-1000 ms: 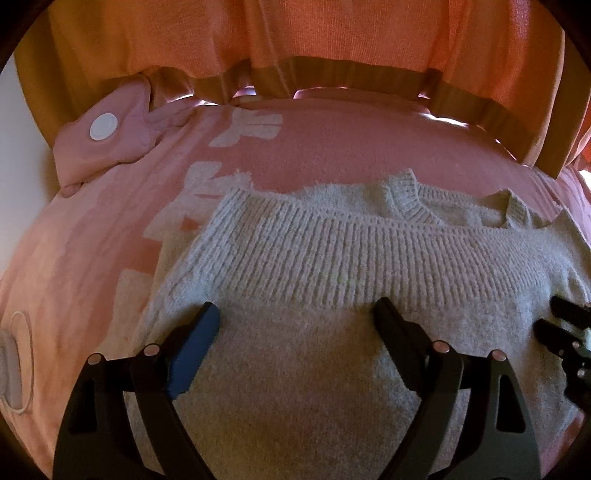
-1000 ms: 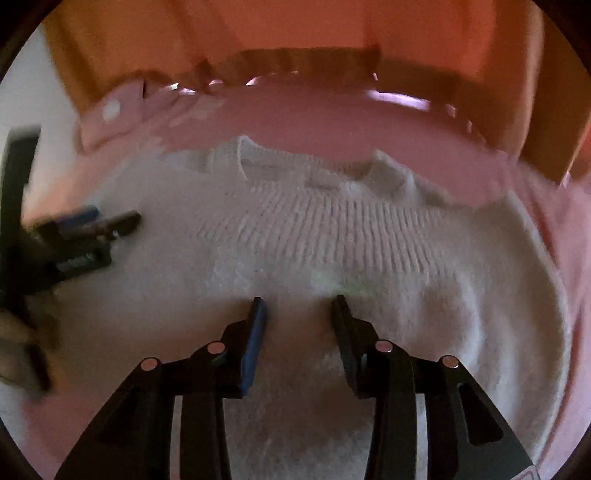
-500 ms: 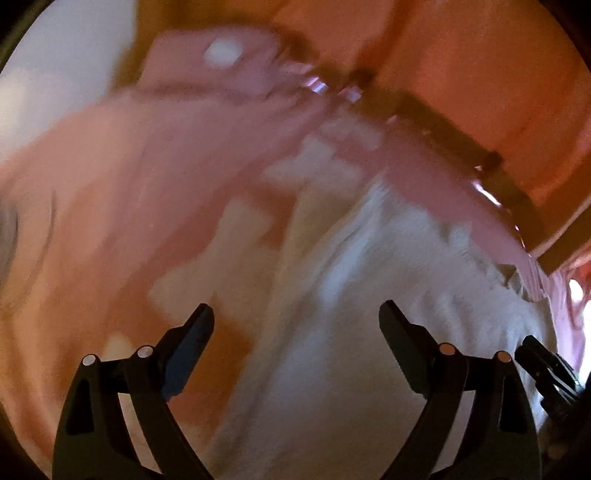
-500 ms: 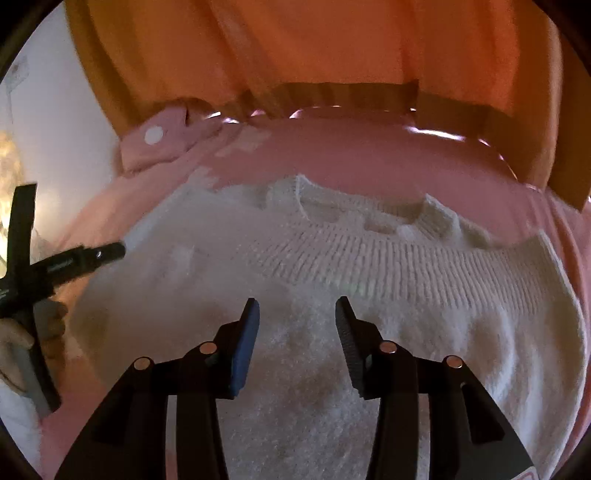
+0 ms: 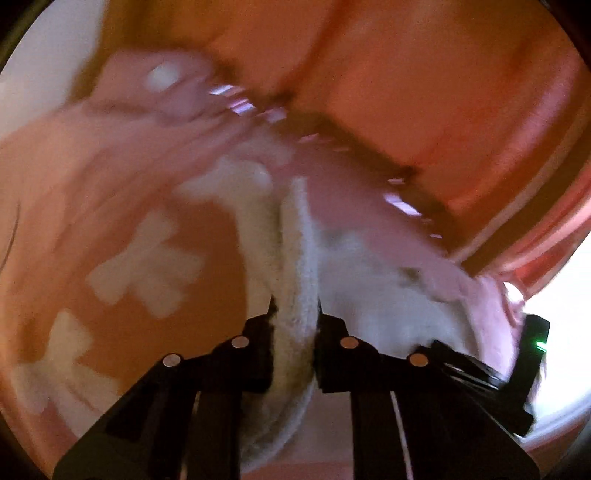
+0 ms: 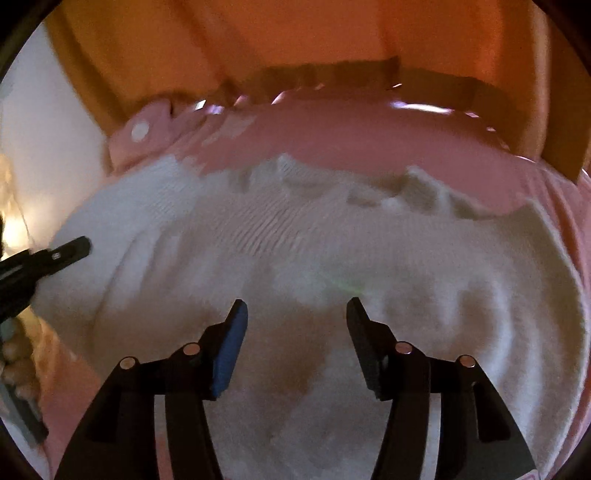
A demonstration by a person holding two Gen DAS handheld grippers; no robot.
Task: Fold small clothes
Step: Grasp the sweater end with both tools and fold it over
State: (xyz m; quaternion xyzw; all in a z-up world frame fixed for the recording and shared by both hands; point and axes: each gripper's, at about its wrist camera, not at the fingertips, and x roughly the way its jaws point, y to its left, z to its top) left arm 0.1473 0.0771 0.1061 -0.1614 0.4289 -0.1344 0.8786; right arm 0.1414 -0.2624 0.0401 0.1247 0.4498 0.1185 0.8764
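A small white knit sweater point(image 6: 332, 258) lies folded on a pink bedspread point(image 6: 351, 133). In the left wrist view, my left gripper point(image 5: 295, 314) is shut on the sweater's left edge point(image 5: 295, 258), which stands pinched between the jaws. The view is blurred. In the right wrist view, my right gripper point(image 6: 295, 314) is open and empty, low over the middle of the sweater. The left gripper point(image 6: 55, 254) shows at the sweater's left edge there. The right gripper's body point(image 5: 509, 369) shows at the right of the left wrist view.
The bedspread point(image 5: 110, 221) has pale block patterns. A pink pillow with a white dot point(image 6: 144, 129) lies at the far left. An orange curtain point(image 6: 295, 33) hangs behind the bed. A pale wall point(image 6: 44, 129) is at the left.
My left gripper swung to the sweater's left edge and shut on it. My right gripper opened wider and stayed over the sweater's middle.
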